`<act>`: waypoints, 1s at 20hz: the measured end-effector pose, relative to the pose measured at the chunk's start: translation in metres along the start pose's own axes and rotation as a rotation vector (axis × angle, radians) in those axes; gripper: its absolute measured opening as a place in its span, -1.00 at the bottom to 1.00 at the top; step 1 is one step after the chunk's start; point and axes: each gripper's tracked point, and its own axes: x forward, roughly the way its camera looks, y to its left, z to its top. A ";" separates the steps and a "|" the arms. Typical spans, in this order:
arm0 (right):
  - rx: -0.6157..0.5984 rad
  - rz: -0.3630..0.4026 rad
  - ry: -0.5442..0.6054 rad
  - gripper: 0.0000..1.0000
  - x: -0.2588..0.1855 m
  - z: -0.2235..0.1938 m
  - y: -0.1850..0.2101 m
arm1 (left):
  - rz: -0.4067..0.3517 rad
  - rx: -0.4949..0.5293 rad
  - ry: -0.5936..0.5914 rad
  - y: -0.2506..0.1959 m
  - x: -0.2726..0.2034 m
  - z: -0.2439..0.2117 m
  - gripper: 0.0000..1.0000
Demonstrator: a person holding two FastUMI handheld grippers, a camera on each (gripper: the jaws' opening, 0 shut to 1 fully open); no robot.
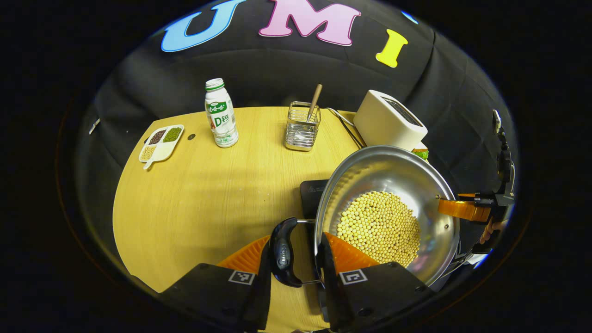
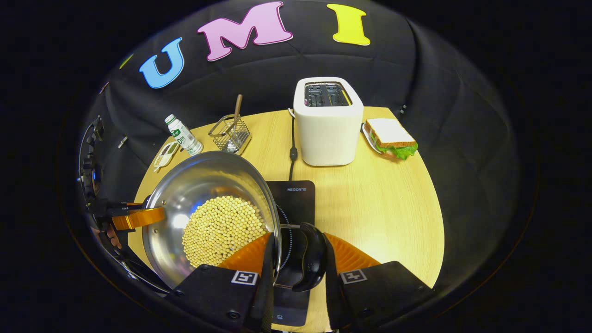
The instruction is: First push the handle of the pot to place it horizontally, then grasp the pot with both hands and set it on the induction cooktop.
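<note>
In the left gripper view, the left gripper (image 1: 296, 259) sits at the bottom centre of the frame, its two fingers clenched on a black side handle (image 1: 283, 252) of the pot (image 1: 407, 173). The steel pot fills the lower right of that view, held above the bench with its bowl tilted toward the camera and a heap of soybeans (image 1: 379, 226) in its base. Under its left edge a corner of the black induction cooktop (image 1: 311, 190) shows. At the right edge, the other gripper's orange fingers (image 1: 462, 209) meet the pot's far rim.

In the right gripper view, the right gripper (image 2: 296, 261) is at the bottom centre, closed on the pot's other black handle (image 2: 311, 256). The pot lies in the lower left of this frame, and the cooktop stretches from the centre down beneath the gripper.

Farther out on the wooden bench (image 1: 208, 199): a wire utensil holder (image 1: 303, 126) with a wooden stick in it at upper centre, a milk bottle (image 1: 221, 113) to its left, and a divided dish of beans (image 1: 161, 142) toward the upper left. A white toaster (image 2: 328, 120) stands at upper centre of the right gripper view, with a sandwich (image 2: 391, 138) just right of it.
</note>
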 end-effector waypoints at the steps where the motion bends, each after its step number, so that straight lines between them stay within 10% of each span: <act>1: 0.002 0.000 0.003 -0.01 0.002 -0.001 -0.004 | -0.001 0.002 0.002 -0.003 0.004 0.000 0.03; 20: 0.032 -0.012 0.032 0.11 0.018 -0.012 -0.014 | -0.002 -0.010 0.015 -0.004 0.023 -0.004 0.02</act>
